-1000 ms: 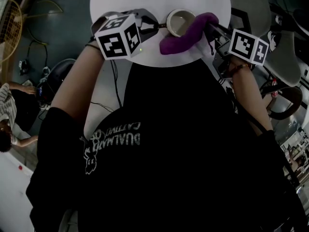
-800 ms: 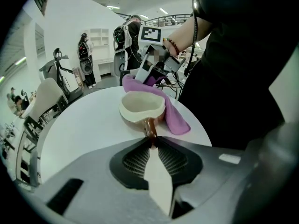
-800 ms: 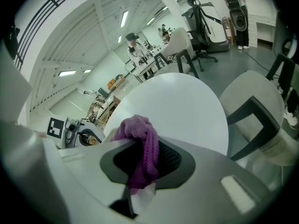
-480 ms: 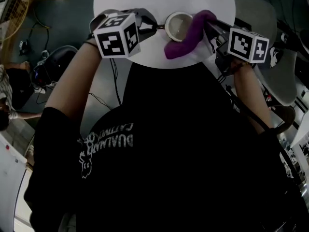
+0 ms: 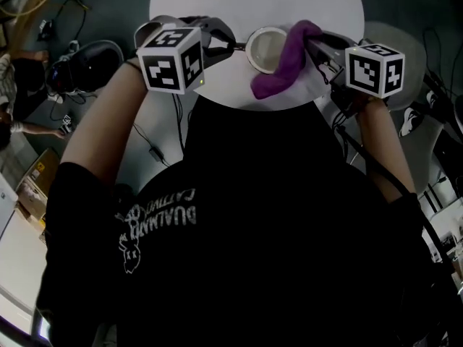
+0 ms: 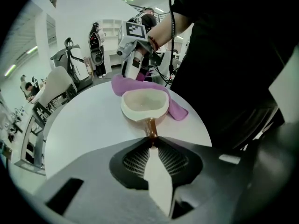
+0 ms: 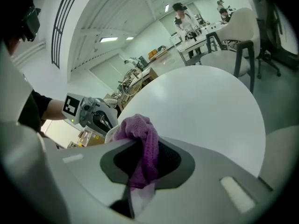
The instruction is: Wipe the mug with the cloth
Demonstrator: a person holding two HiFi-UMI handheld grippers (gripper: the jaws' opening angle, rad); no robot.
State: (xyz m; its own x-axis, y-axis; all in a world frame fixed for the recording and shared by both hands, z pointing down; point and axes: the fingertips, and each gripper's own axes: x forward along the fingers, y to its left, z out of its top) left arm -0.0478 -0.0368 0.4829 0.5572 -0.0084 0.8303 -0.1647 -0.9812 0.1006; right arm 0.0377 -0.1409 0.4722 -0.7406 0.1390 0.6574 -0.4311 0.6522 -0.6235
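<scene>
Listing left to right, as seen from beside the round white worktop [image 5: 217, 6].

Left gripper [image 6: 150, 143]: fingers clenched on the brown handle [image 6: 150, 127] of the mug, pinching its outer end.

Mug [image 6: 145, 104]: cream inside, brown outside, on the near part of the worktop between the two grippers. Judged rigid, glazed and likely slippery, with some weight, and breakable if knocked off the edge. The handle is the sensible place to take it, but so thin a hold gives little resistance to twisting, so wiping pressure could turn the mug.

Cloth [image 7: 138, 129]: purple, looped weave. Judged light, limp and easily bunched. It is pressed against the mug's right and far side, and its loose tail lies on the worktop toward the near edge.

Right gripper [image 7: 145, 148]: fingers grasping a bunched end of the cloth.

Not made out:
- The mug's right wall, which is behind the cloth.
- Whether the mug's base sits flat on the worktop.
- Whether the inside is wet.
- The worktop's near edge, which the person's dark torso covers in the head view.
</scene>
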